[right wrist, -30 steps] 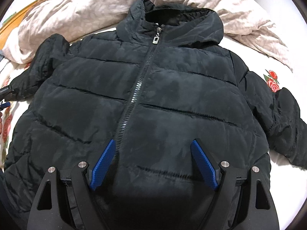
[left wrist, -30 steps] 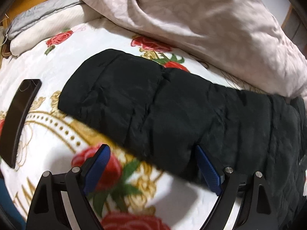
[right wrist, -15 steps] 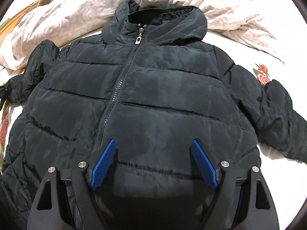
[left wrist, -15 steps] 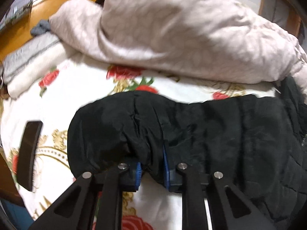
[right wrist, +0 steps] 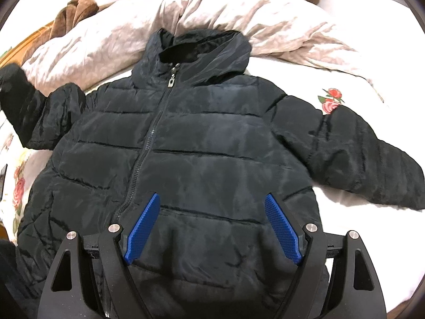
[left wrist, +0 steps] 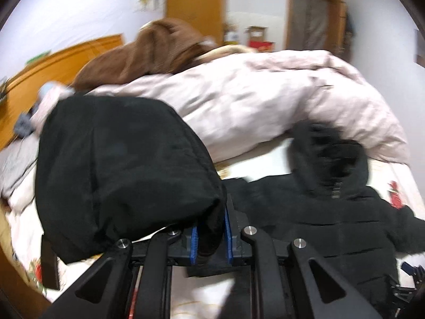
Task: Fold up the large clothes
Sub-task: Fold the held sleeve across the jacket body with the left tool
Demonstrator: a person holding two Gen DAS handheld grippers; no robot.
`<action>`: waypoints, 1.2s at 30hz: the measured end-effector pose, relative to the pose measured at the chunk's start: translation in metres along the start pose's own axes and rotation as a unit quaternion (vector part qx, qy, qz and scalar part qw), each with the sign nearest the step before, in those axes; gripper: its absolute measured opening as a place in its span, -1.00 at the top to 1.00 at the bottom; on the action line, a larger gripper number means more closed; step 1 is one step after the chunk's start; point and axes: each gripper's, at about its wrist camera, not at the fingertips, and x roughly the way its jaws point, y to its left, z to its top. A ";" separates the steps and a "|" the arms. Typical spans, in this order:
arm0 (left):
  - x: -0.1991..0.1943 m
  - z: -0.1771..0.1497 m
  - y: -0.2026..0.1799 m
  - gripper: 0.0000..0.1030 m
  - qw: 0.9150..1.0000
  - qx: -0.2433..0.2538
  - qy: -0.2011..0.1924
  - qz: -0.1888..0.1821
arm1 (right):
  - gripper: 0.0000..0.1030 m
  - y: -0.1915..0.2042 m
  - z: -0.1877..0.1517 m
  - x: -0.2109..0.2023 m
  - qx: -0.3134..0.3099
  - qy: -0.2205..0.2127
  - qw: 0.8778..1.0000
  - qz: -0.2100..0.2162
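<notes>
The jacket (right wrist: 212, 143) is a dark, quilted puffer with a hood and a front zip closed up to the collar; it lies face up on a bed (right wrist: 305, 79) with a white, rose-printed sheet, its hood against a rumpled pink duvet (right wrist: 239, 13). One sleeve (right wrist: 366, 159) lies spread out flat to the picture's right. The other sleeve (left wrist: 124, 170) is raised off the bed, its cuff end pinched between the blue pads of the left gripper (left wrist: 211, 235), whose jaws are clamped on the fabric. The right gripper (right wrist: 212, 228) hangs over the lower front of the jacket with its jaws spread wide and nothing between the pads. The left wrist view is motion-blurred, so the quilting and zip are hard to make out there, and the raised sleeve blocks much of the bed's left side; the jacket's hem is cut off behind the gripper bodies in both views. Only the left view shows the room beyond: a wooden headboard (left wrist: 66, 61), a brown garment (left wrist: 148, 50) on top of the duvet, and a door (left wrist: 313, 18). Only the right view shows the whole front of the jacket, with the lifted sleeve at its far left edge.
</notes>
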 end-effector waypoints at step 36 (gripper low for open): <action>0.091 -0.028 -0.130 -0.50 0.981 0.040 0.084 -0.172 | -0.57 -0.038 0.035 0.031 0.057 -0.005 0.998 0.022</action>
